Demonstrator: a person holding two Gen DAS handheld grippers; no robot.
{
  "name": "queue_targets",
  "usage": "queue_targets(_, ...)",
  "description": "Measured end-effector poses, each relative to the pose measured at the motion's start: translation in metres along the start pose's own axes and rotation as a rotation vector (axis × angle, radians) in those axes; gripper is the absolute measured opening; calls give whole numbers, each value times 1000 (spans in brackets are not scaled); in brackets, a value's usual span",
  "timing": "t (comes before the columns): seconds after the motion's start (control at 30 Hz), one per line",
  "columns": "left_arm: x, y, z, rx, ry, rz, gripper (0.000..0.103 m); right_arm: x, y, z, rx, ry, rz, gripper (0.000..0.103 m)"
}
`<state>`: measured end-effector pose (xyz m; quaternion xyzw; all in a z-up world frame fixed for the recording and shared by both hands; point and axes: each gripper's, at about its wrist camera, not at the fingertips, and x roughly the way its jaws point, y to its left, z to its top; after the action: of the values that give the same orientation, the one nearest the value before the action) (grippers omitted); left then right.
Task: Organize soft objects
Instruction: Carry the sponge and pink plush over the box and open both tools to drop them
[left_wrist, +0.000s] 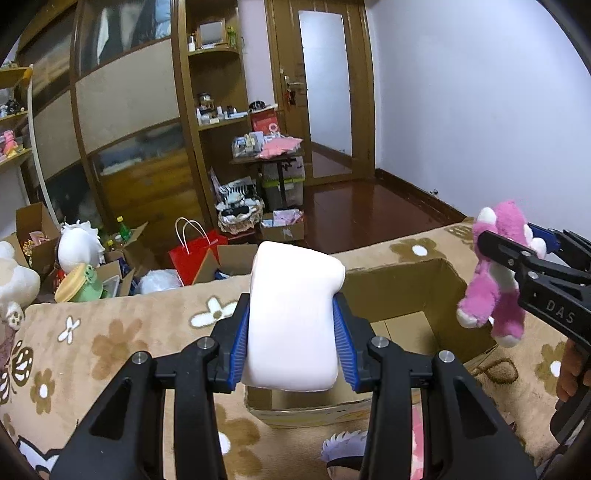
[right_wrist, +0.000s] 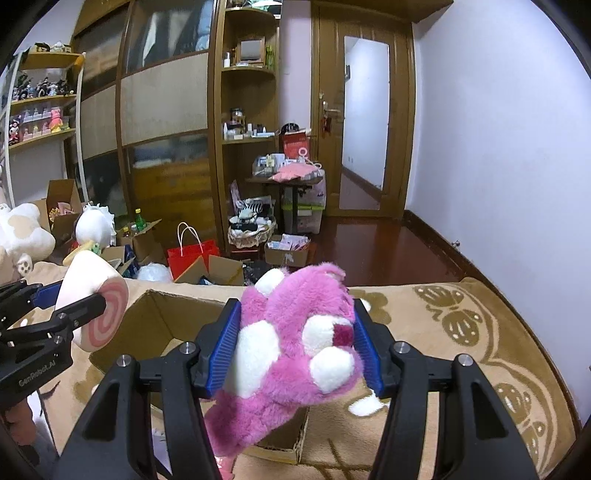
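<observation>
Nearest to us, our left gripper (left_wrist: 291, 343) is clamped on a white swiss-roll plush (left_wrist: 293, 317), its blue pads (left_wrist: 238, 341) pressing both sides; from the right wrist view its end shows a pink spiral. Our right gripper (right_wrist: 295, 343) squeezes a pink bear plush (right_wrist: 295, 350) between its pads, the legs dangling below. Both toys hang above an open cardboard box (left_wrist: 402, 288) that sits on the beige flowered blanket (left_wrist: 122, 332); the part of the box floor we can see is bare cardboard, the rest hidden behind the toys. Beyond the blanket's edge, on the floor, stand a red paper bag (right_wrist: 192, 253), open cartons (right_wrist: 142, 236) holding bottles and oddments, and a small box of papers (right_wrist: 288, 251). Farther off, a wicker basket (right_wrist: 251, 230) holds striped fabric beside the wooden wardrobe (right_wrist: 162, 122).
</observation>
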<state>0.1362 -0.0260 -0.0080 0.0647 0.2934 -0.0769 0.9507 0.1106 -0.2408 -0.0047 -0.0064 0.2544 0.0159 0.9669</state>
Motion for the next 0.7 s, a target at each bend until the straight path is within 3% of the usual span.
queue_targets(0.7, 38, -3, -16, -36, 124, -69, 41, 38, 9, -18, -5, 81, 89, 62)
